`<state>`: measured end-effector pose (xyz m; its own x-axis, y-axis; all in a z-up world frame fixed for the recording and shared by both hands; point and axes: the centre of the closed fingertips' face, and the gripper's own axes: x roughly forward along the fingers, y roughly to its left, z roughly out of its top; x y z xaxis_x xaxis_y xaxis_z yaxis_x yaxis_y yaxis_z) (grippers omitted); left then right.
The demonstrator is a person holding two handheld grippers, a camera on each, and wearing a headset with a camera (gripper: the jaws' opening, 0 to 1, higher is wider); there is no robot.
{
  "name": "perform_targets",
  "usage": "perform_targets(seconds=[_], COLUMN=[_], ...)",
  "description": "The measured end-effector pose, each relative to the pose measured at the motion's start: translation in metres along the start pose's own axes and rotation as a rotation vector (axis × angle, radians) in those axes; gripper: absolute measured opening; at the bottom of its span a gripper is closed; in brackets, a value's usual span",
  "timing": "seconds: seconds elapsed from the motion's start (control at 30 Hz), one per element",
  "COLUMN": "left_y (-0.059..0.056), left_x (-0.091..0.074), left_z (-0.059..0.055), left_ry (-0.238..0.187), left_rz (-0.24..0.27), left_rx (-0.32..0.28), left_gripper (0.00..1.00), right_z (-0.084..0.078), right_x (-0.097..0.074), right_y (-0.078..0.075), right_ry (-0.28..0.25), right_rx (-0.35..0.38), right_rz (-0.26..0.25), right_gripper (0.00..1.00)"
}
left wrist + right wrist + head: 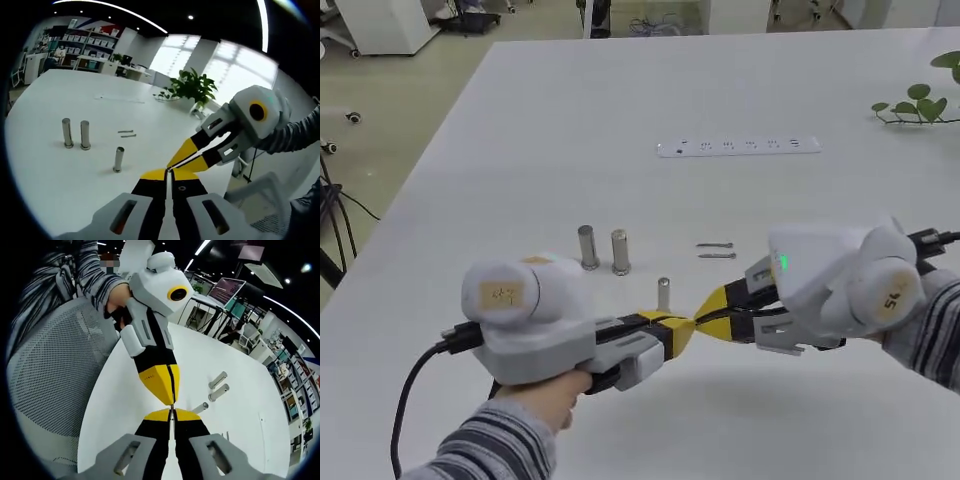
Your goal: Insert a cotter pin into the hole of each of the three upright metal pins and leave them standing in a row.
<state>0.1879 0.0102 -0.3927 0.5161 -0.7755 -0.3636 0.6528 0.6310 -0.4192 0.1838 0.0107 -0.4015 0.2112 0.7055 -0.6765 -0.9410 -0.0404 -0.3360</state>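
Left hand-held gripper (pixel 680 330): is pointing rightward, its jaws pressing closed, yellow tips meeting the other gripper's tips.
Right hand-held gripper (pixel 708 318): is pointing leftward, jaws lying closed, sitting tip to tip with the left one.
Left hand (pixel 548 392): is wrapping the grip from beneath.
Left sleeve (pixel 490 450): striped, is trailing toward the wearer.
Right sleeve (pixel 932 335): striped, is reaching in from the right edge.

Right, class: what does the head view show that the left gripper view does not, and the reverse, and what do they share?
Head view: the hand gripping the left gripper, and its black cable. Left gripper view: shelves of boxes and bright windows behind the table. Shared: three upright metal pins, two cotter pins lying on the table, and the right gripper, its shut claw tip to tip with the left's.
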Motion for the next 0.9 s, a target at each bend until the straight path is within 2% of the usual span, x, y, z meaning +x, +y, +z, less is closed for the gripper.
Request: perform_targets(seconds=[0.13,0.33,0.57,0.9], left_y=[-0.002,-0.006,-0.014,-0.018], left_x=[-0.002,-0.005,-0.007,-0.009], left_z=[0.000,-0.001,0.000,-0.003], left_ry=[0.002,0.015,0.025,0.053], left_rz=[-0.009,-0.041,-0.089,-0.123], left_rx=[0.027,0.126,0.190,0.265], left_gripper=[0.00,0.00,0.00,0.00], right_z=[-0.002,-0.006,-0.006,-0.003], right_x=[0.000,0.000,0.000,-0.003], right_y=[0.001,0.006,0.010,0.016], right_ry=[0.008,0.015,-0.006,-0.009], right_rx=[-0.007,0.027,0.069,0.086], right_rz=[0.003,0.026,0.052,0.076], right_gripper=[0.00,0.00,0.00,0.00])
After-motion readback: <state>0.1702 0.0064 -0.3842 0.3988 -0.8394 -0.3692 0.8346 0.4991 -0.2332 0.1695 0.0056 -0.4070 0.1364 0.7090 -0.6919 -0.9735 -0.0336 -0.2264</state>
